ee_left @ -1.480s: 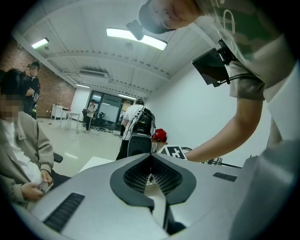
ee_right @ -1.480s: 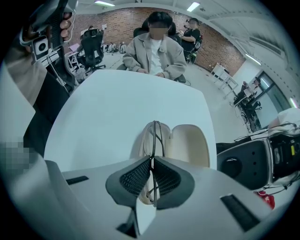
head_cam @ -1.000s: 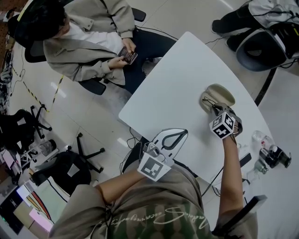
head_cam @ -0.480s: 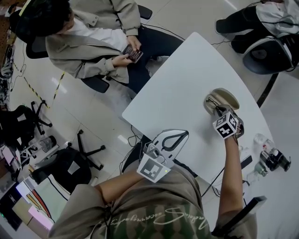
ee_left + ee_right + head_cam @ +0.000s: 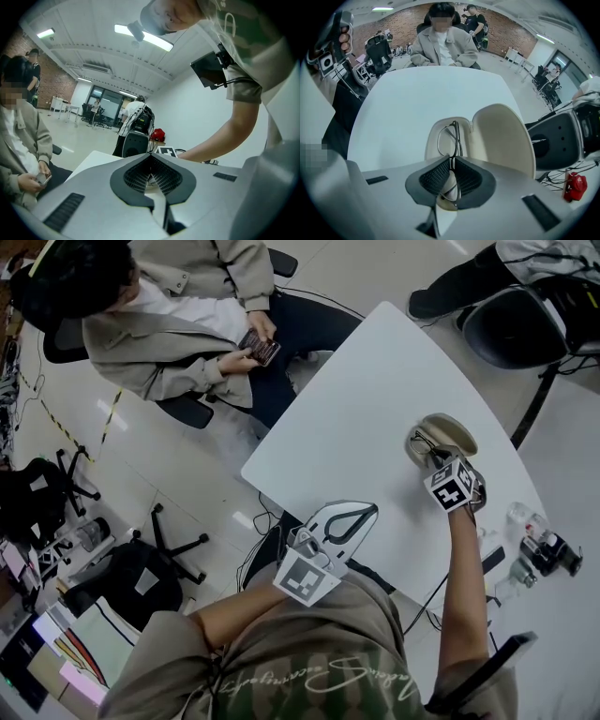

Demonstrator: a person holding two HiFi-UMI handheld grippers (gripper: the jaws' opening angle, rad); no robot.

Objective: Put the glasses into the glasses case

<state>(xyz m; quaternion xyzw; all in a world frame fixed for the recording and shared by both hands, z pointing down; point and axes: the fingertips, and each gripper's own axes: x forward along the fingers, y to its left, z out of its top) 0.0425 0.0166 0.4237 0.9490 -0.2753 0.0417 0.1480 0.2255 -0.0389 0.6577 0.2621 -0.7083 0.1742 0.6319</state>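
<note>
**Right tool barely shifts as glasses reach case**

Hardly anything has moved in the past second. The right tool (image 5: 451,161) has only edged a touch nearer the case (image 5: 501,136), its jaws clamped on the glasses (image 5: 449,136). The glasses stand on edge in the lower shell, with the lid open beside them on the table (image 5: 356,409). The left tool (image 5: 151,157), closed and empty, waits at the near edge. The frame probably needs tipping flat into the shell before release, so the lid can close.
</note>
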